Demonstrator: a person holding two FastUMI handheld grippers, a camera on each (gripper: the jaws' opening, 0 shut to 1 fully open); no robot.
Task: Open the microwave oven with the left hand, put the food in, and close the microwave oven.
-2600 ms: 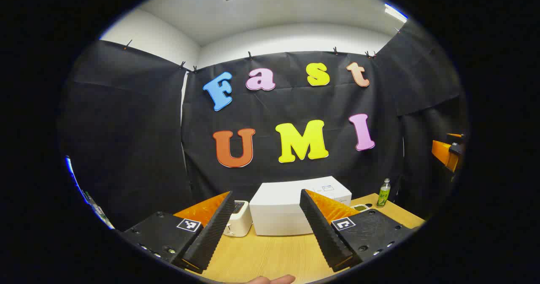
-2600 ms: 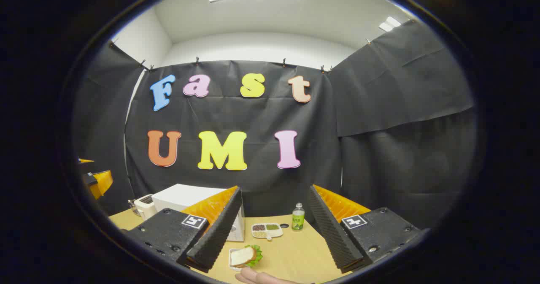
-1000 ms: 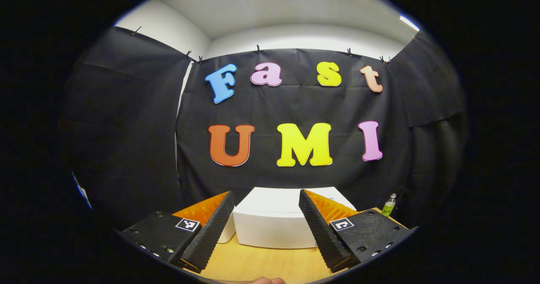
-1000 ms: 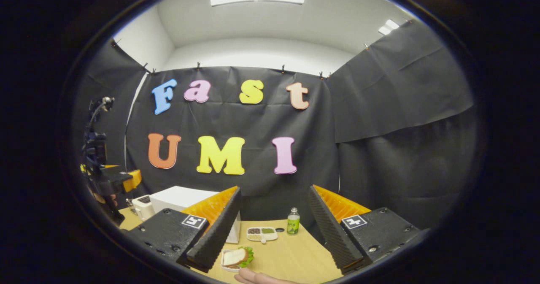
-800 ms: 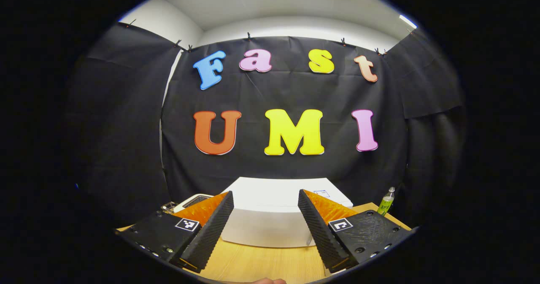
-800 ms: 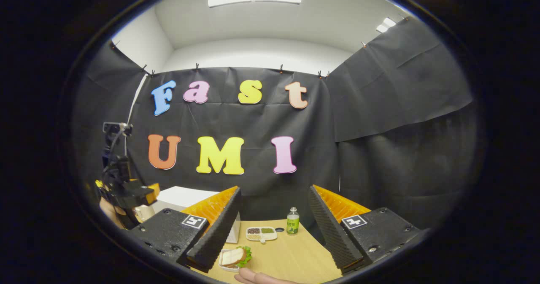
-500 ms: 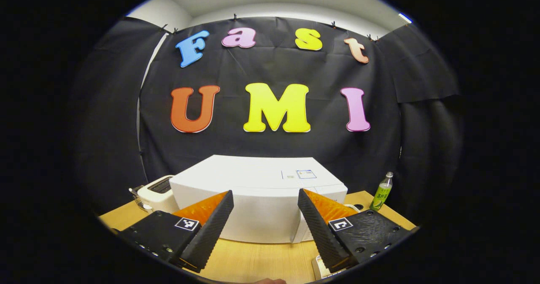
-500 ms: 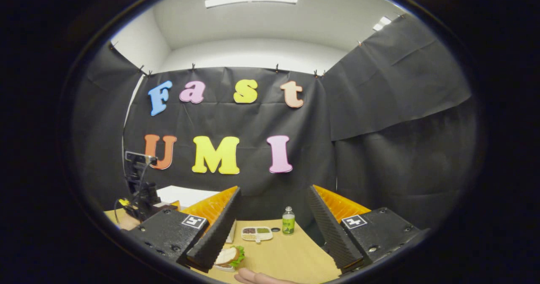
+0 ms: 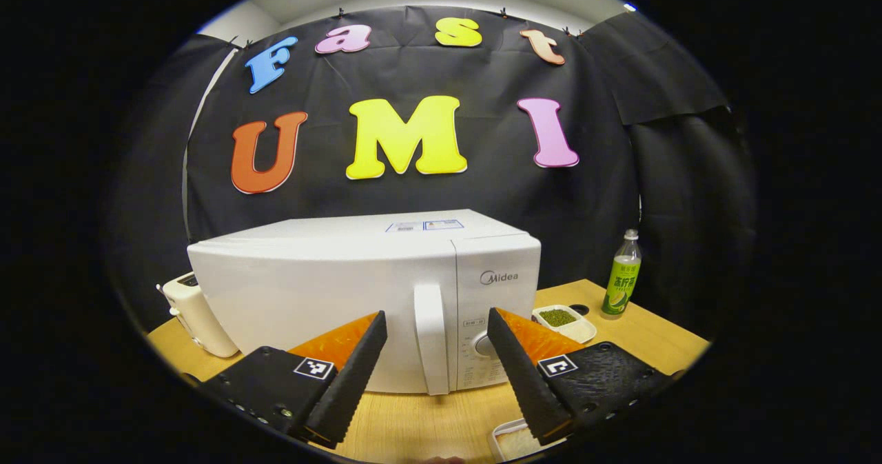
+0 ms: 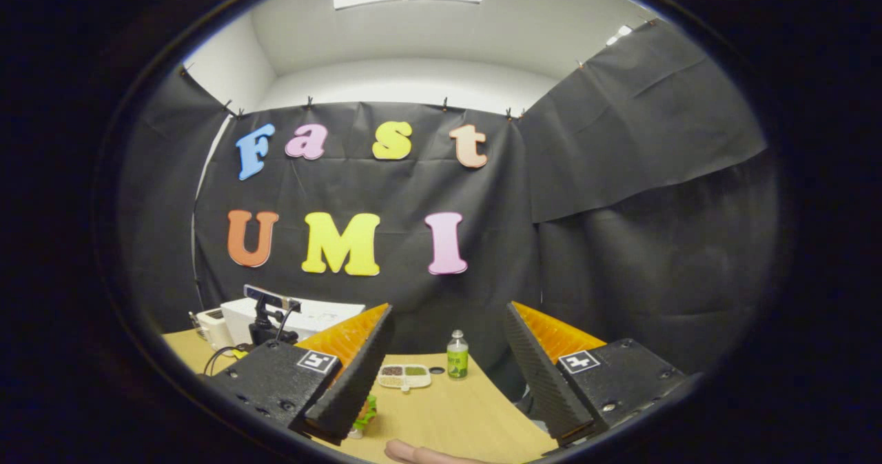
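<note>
The heavy, rigid microwave oven sits shut at the table's far side, best taken by its stiff upright door handle, which the left gripper frames with fingers apart, while the right gripper hangs equally spread near the soft, fragile food.
</note>
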